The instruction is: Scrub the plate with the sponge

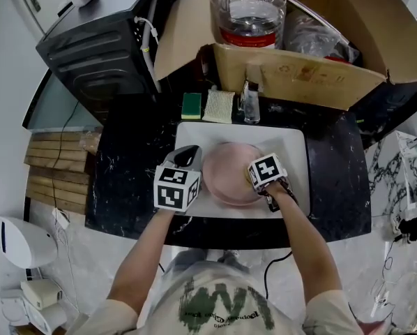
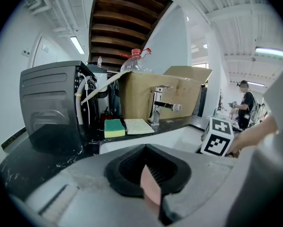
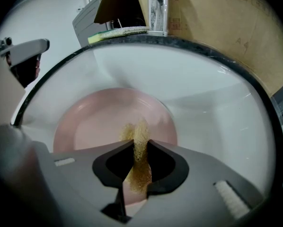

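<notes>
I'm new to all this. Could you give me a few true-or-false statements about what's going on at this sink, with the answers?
1. The right gripper holds a sponge over the plate. True.
2. The plate sits on the black counter. False: it lies in the white sink.
3. The left gripper is empty. False: its jaws pinch the plate's rim.
4. A green sponge lies on the counter behind the sink. True.
5. The cardboard box is taped shut. False: it stands open, with a big bottle in it.
</notes>
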Demonstrator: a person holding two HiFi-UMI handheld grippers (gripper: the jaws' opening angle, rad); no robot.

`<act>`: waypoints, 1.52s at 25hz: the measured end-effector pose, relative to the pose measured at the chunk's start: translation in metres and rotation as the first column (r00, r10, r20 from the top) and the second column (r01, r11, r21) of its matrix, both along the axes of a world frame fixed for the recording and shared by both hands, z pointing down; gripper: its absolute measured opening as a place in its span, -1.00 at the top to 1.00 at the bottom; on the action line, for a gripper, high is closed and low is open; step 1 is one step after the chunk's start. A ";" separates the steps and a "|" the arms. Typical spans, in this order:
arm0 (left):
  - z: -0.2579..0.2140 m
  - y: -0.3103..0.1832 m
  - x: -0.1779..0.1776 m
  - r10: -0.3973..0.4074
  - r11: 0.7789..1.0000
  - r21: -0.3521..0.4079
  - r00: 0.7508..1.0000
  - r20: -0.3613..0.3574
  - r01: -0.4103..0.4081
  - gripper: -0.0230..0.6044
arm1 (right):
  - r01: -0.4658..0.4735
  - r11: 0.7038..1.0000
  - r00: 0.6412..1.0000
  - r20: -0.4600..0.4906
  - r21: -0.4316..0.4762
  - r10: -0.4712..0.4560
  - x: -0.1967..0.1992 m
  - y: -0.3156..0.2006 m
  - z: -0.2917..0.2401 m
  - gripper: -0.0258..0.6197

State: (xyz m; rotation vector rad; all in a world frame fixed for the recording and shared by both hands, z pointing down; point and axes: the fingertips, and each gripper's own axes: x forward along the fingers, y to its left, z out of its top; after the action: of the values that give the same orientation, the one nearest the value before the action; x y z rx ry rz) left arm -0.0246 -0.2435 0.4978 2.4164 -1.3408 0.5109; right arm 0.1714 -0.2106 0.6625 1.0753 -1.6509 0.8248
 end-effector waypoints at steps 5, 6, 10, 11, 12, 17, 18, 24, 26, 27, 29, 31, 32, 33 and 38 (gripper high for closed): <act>0.002 0.001 0.006 0.008 1.000 -0.001 1.000 0.004 -0.008 0.93 | 0.017 1.000 0.999 -0.051 -0.012 -0.018 0.016 0.001 -0.001 0.70; 0.002 0.001 0.007 0.009 1.000 0.000 1.000 0.005 -0.009 0.93 | 0.020 1.000 0.998 -0.060 -0.013 -0.021 0.019 0.001 -0.001 0.70; 0.001 0.000 0.008 0.006 1.000 0.001 1.000 0.005 -0.006 0.93 | 0.017 1.000 0.997 -0.077 -0.015 -0.018 0.030 0.001 -0.002 0.70; 0.001 0.000 0.008 0.004 1.000 0.000 1.000 0.005 -0.004 0.93 | 0.014 1.000 0.997 -0.078 -0.016 -0.015 0.032 0.001 -0.002 0.70; 0.001 0.000 0.007 0.002 1.000 0.000 1.000 0.005 -0.002 0.93 | 0.010 1.000 0.997 -0.077 -0.017 -0.011 0.033 0.001 -0.002 0.70; 0.001 0.000 0.006 -0.002 1.000 0.000 1.000 0.003 0.002 0.93 | 0.002 1.000 0.997 -0.071 -0.016 -0.003 0.033 0.000 -0.002 0.70; 0.001 0.000 0.006 -0.002 1.000 -0.001 1.000 0.004 0.002 0.93 | 0.001 1.000 0.998 -0.067 -0.014 -0.001 0.033 0.000 -0.003 0.70; 0.001 0.001 0.006 -0.003 1.000 -0.002 1.000 0.003 0.003 0.93 | 0.004 0.999 1.000 -0.002 0.033 -0.003 0.016 -0.008 -0.019 0.70; 0.001 0.001 0.005 -0.004 1.000 -0.001 1.000 0.003 0.004 0.93 | 0.007 0.999 1.000 0.022 0.044 -0.008 0.007 -0.010 -0.024 0.70; 0.000 0.001 0.004 -0.005 1.000 -0.001 1.000 0.003 0.005 0.93 | 0.011 0.999 0.999 0.032 0.048 -0.012 0.002 -0.011 -0.026 0.70; -0.001 0.001 0.003 -0.008 1.000 0.000 1.000 0.002 0.008 0.93 | 0.020 0.998 0.999 0.049 0.055 -0.023 -0.007 -0.013 -0.030 0.70; -0.002 0.001 0.001 -0.012 1.000 0.000 1.000 -0.001 0.012 0.93 | 0.028 0.998 0.997 0.075 0.057 -0.032 -0.018 -0.013 -0.033 0.70; -0.002 0.002 0.000 -0.014 1.000 -0.001 1.000 -0.001 0.014 0.93 | 0.032 0.998 0.995 0.090 0.057 -0.037 -0.025 -0.013 -0.034 0.70; -0.002 0.002 -0.001 -0.016 1.000 -0.001 1.000 -0.001 0.016 0.93 | 0.036 0.998 0.994 0.106 0.056 -0.042 -0.032 -0.012 -0.035 0.70; 0.001 0.005 -0.007 -0.020 1.000 -0.004 1.000 0.003 0.020 0.93 | 0.066 0.996 0.985 0.158 0.053 -0.074 -0.065 -0.011 -0.034 0.70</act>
State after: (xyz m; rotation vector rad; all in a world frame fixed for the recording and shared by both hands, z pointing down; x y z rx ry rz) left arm -0.0317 -0.2388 0.4986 2.3973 -1.3624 0.5123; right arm 0.1060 -0.2219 0.6288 0.9991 -1.8407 0.8472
